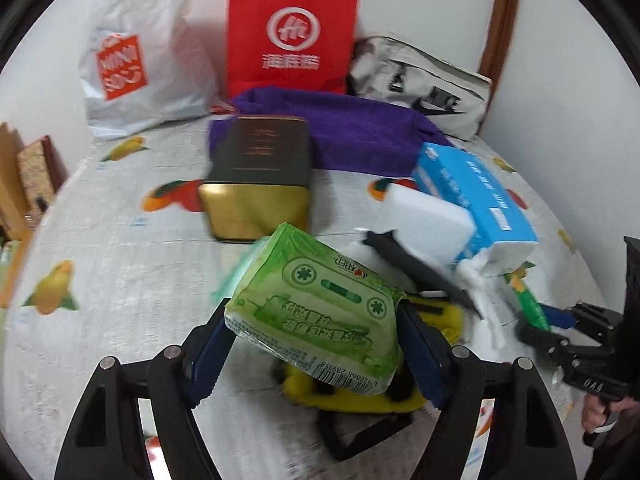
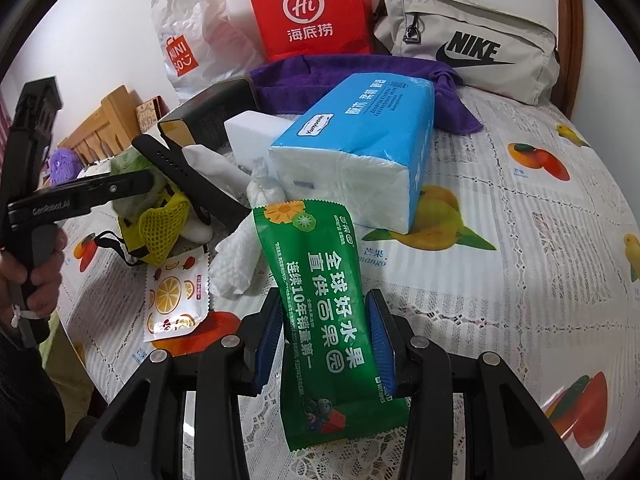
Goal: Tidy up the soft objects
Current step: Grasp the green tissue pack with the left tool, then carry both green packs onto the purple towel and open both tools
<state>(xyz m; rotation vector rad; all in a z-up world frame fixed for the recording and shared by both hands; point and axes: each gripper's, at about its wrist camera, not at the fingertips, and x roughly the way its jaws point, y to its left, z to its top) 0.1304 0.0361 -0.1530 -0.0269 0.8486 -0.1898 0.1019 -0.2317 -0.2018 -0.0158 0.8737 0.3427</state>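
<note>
Up close, the green tissue pack [image 1: 320,312], soft plastic printed with a cassette, sits tilted between the left gripper [image 1: 310,344] pads, clamped above the tabletop [image 1: 120,264]. Meanwhile the right gripper [image 2: 326,344] pinches a green snack pouch [image 2: 324,320].

3 bags: red paper bag [image 2: 310,10], white plastic bag [image 2: 192,36], grey pouch [image 2: 472,46], 2 tissue packs: blue [image 2: 360,136], green [image 1: 316,312], 1 purple towel [image 2: 352,70], 1 tin [image 1: 260,176]
</note>
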